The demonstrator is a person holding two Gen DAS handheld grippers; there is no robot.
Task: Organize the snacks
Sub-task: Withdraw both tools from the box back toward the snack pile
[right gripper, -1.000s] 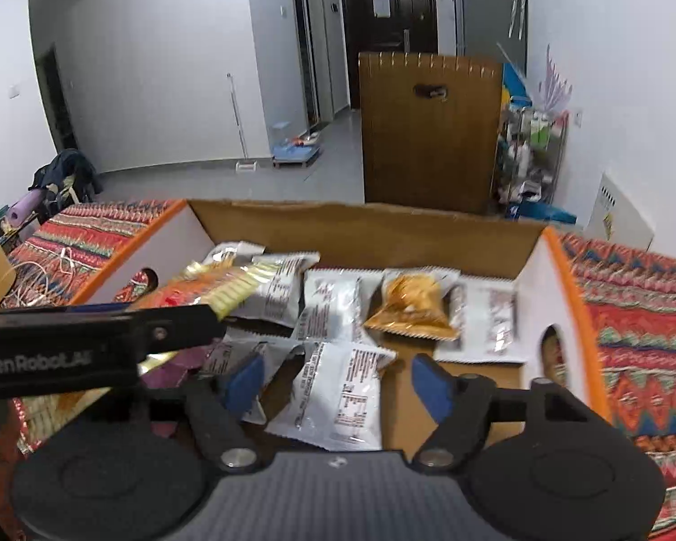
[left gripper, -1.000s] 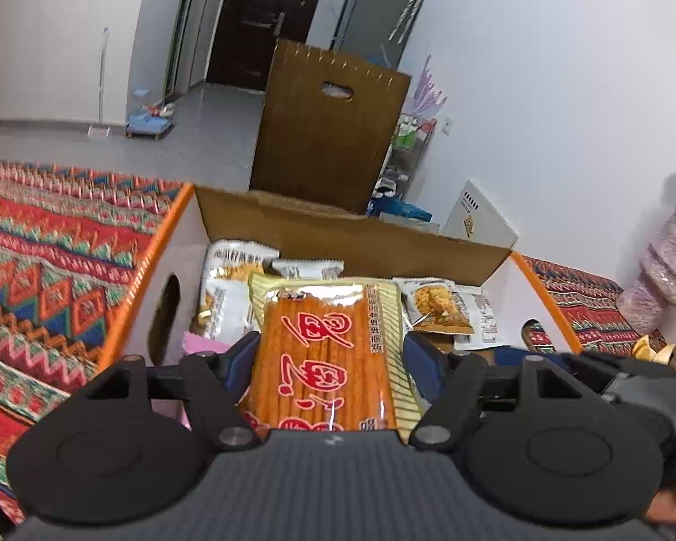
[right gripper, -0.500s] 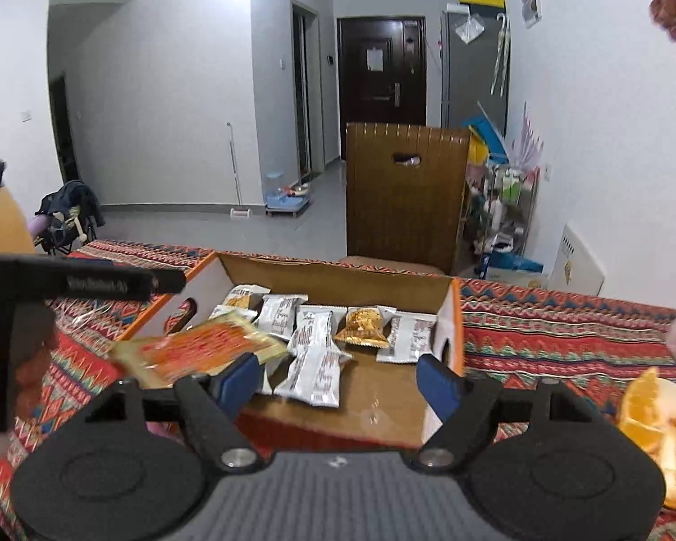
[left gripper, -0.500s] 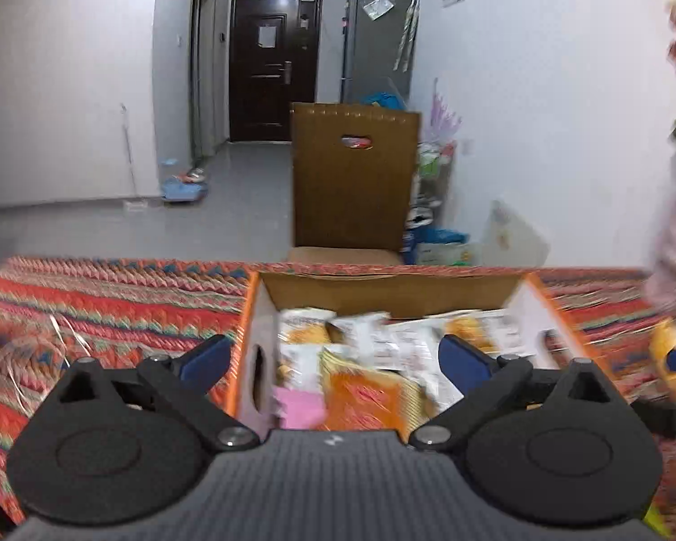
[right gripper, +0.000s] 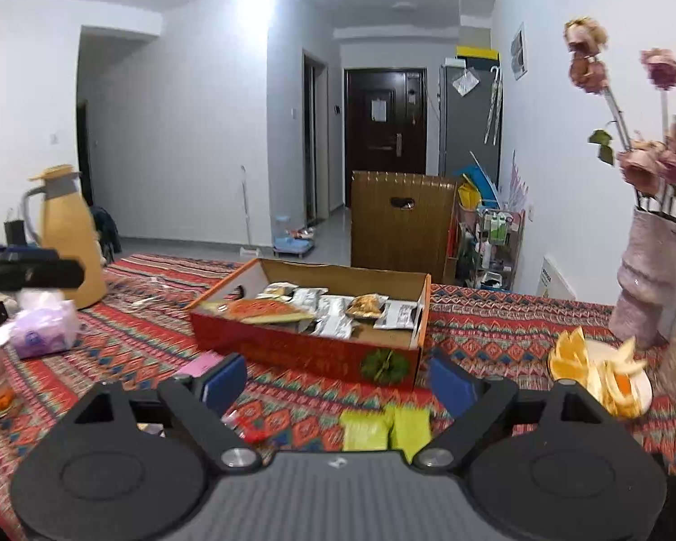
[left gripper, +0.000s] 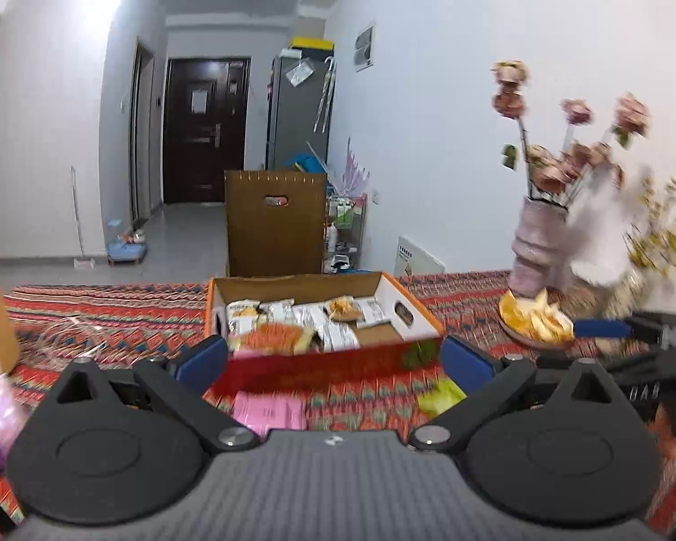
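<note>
Left tongs (left gripper: 333, 356) spread wide, nothing between the fingers; right tongs (right gripper: 338, 376) likewise spread and holding nothing. Both sit back from the snack box (right gripper: 311, 351), which stands on the patterned tablecloth (right gripper: 495, 333) near the table's middle.

Hard to read: the left view is motion-blurred, so the box front (left gripper: 333, 369) is a red smear and the packet labels inside are illegible. A long orange packet (right gripper: 259, 309) lies on top at the box's left end, silver packets (right gripper: 333, 311) beside it, some tucked under others. Two green packets (right gripper: 385, 426) lie on the cloth in front of the box, partly cut off by the right tongs' body. A pink packet (left gripper: 270, 408) is half hidden behind the left tongs; a small red wrapper (right gripper: 252, 428) is just visible by the right tongs' left finger.

Plate of orange slices (right gripper: 604, 374) near the right edge, pink vase (right gripper: 649, 275) of dried roses behind it. Yellow jug (right gripper: 67, 234) and purple tissue pack (right gripper: 45, 329) on the left. Cloth bare between box and plate. Beyond the table: wooden chair back (right gripper: 401, 225), grey floor, dark door (right gripper: 385, 135).
</note>
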